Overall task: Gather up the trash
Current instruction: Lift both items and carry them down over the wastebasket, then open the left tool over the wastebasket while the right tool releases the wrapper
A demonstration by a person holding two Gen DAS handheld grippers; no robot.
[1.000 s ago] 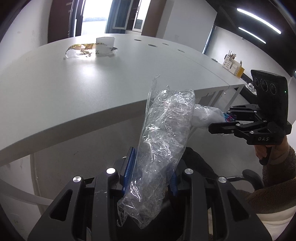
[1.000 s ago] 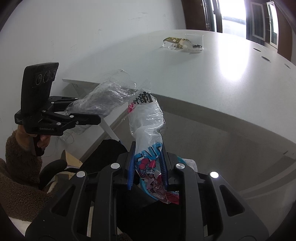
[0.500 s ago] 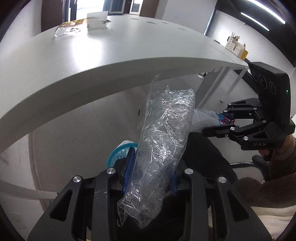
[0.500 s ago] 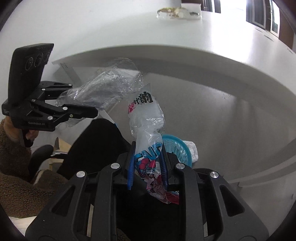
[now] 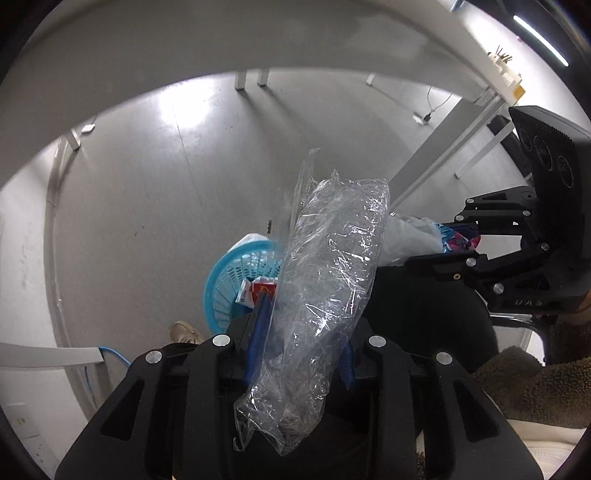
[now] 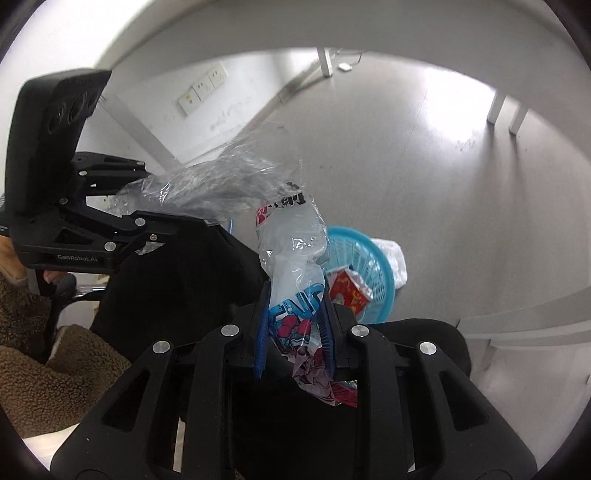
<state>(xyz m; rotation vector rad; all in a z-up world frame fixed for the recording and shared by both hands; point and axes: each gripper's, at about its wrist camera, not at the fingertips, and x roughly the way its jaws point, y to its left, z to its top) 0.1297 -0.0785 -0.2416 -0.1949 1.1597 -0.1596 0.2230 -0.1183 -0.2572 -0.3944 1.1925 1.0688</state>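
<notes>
My left gripper (image 5: 301, 332) is shut on a crumpled clear plastic wrapper (image 5: 325, 280), which also shows in the right wrist view (image 6: 207, 192). My right gripper (image 6: 295, 325) is shut on a printed snack bag (image 6: 291, 258) with blue and red lettering; it shows in the left wrist view (image 5: 417, 240) too. Both are held above the floor, over a blue plastic wastebasket (image 5: 225, 280), seen also in the right wrist view (image 6: 369, 258). The basket holds a red and white wrapper (image 6: 347, 291).
A black office chair (image 6: 177, 280) stands beside the basket. The white table's underside (image 5: 258, 33) arches overhead, with table legs (image 5: 240, 79) on the grey floor. A white bag (image 6: 393, 258) lies behind the basket. A shoe (image 5: 184, 330) is near the basket.
Both grippers have tilted down from the tabletop to below the table edge. The blue basket on the floor has come into view beneath the held wrappers.
</notes>
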